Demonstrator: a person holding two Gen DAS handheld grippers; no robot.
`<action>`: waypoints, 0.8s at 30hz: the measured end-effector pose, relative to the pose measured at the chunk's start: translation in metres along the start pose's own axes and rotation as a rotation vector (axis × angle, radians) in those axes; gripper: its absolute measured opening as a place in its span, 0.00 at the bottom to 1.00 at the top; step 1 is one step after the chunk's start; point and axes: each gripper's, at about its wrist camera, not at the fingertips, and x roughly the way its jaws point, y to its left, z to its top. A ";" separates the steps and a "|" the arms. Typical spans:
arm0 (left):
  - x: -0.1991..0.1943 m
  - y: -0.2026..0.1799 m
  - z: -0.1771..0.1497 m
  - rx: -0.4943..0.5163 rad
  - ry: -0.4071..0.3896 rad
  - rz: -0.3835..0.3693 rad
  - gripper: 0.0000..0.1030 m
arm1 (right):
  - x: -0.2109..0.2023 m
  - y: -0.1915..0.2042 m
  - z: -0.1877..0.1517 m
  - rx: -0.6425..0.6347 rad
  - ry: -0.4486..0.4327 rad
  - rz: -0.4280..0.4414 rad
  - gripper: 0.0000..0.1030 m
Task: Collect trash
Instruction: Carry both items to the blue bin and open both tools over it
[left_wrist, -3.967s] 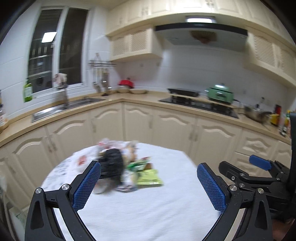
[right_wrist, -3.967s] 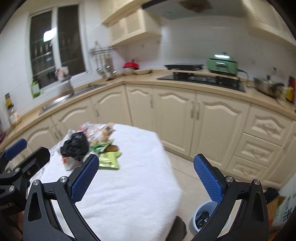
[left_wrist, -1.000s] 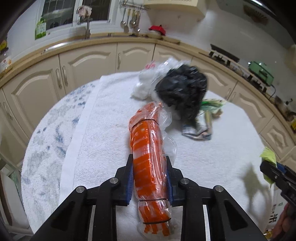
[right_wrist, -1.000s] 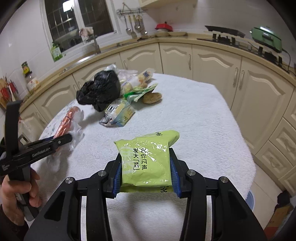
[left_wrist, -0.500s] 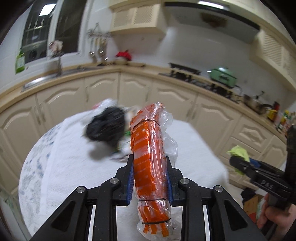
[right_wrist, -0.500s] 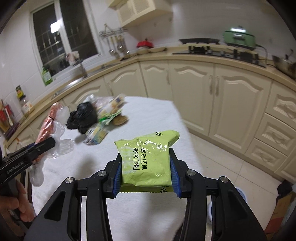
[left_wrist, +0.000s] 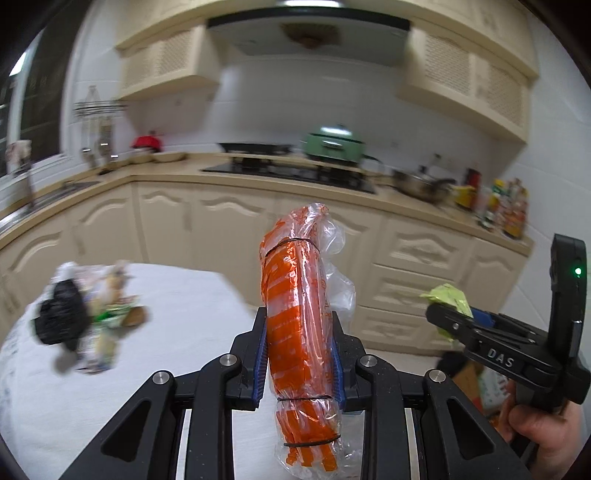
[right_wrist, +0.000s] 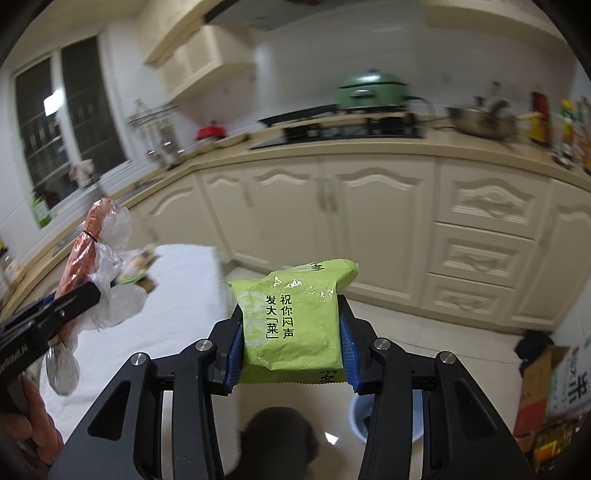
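My left gripper (left_wrist: 297, 354) is shut on an orange packet in clear plastic (left_wrist: 295, 295), held upright above the white-clothed table (left_wrist: 166, 387). My right gripper (right_wrist: 291, 343) is shut on a green snack packet (right_wrist: 291, 317), out past the table's edge over the floor. The left wrist view also catches the right gripper (left_wrist: 450, 317) at the right with the green snack packet (left_wrist: 445, 295) in it. The orange packet (right_wrist: 85, 236) appears at the left of the right wrist view. A blurred heap of trash with a black bag (left_wrist: 61, 317) lies on the table's far left.
A light blue bin (right_wrist: 384, 417) stands on the tiled floor below my right gripper, partly hidden. A cardboard box (right_wrist: 543, 384) sits at the right. Cream cabinets (right_wrist: 369, 221) and a counter with a green cooker (left_wrist: 334, 146) and a wok run behind. A hand (left_wrist: 546, 435) grips the right tool.
Both grippers have swung right and risen away from the table with their packets. The trash heap has slid to the far left. Cabinets, floor and the blue bin have come into view.
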 end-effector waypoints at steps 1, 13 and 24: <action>0.012 -0.005 0.001 0.006 0.013 -0.019 0.23 | -0.001 -0.011 -0.001 0.014 0.002 -0.015 0.42; 0.195 -0.090 -0.053 0.066 0.345 -0.213 0.24 | 0.069 -0.139 -0.051 0.194 0.181 -0.161 0.42; 0.365 -0.088 -0.074 0.049 0.595 -0.191 0.52 | 0.172 -0.224 -0.112 0.336 0.387 -0.184 0.61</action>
